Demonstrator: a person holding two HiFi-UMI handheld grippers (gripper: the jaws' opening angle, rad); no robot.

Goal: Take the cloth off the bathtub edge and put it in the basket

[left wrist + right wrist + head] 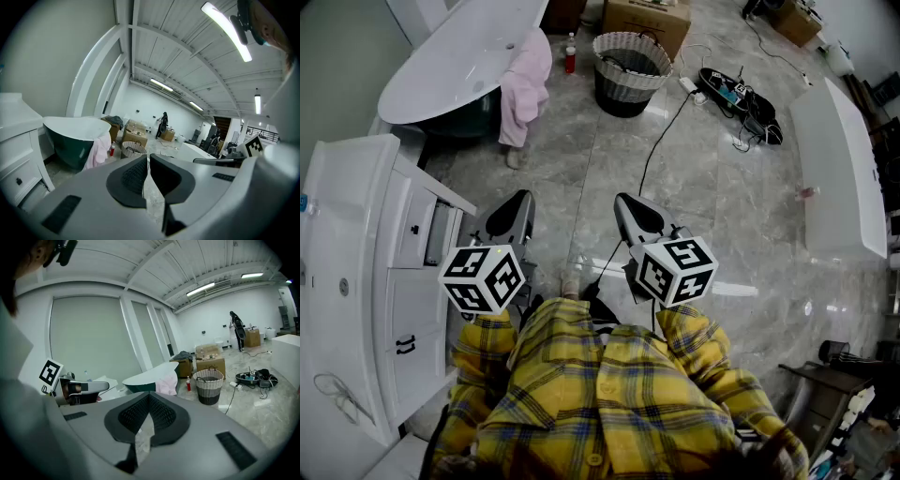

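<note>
1. The pink cloth point(525, 86) hangs over the edge of the bathtub point(455, 58) at its near end. Its lower part trails down the tub's dark side toward the floor point(581, 159).
2. The basket point(623, 92) stands on the floor just right of the tub in the head view, near the cloth but apart from it. A red bottle point(570, 54) stands between tub and basket.
3. I hold my 2 hand-held grippers side by side in front of me, over bare floor and well short of the cloth. Both point toward the tub and basket and tilt slightly down.
4. My left hand-held gripper point(522, 196) is clenched on nothing. Its pads point(129, 176) stand all but together, with only a thin slit of floor showing between them.
5. My right hand-held gripper point(624, 199) is also clenched and empty. Its pads point(133, 414) meet at the tips.
6. A white cabinet point(356, 281) stands at my left, next to the tub.
7. A cardboard box point(649, 17) sits behind the basket.
8. A tangle of cables point(736, 94) lies on the floor right of the basket, and 1 cable runs from it toward my feet.
9. A long white tub point(839, 169) lies along the right side.
</note>
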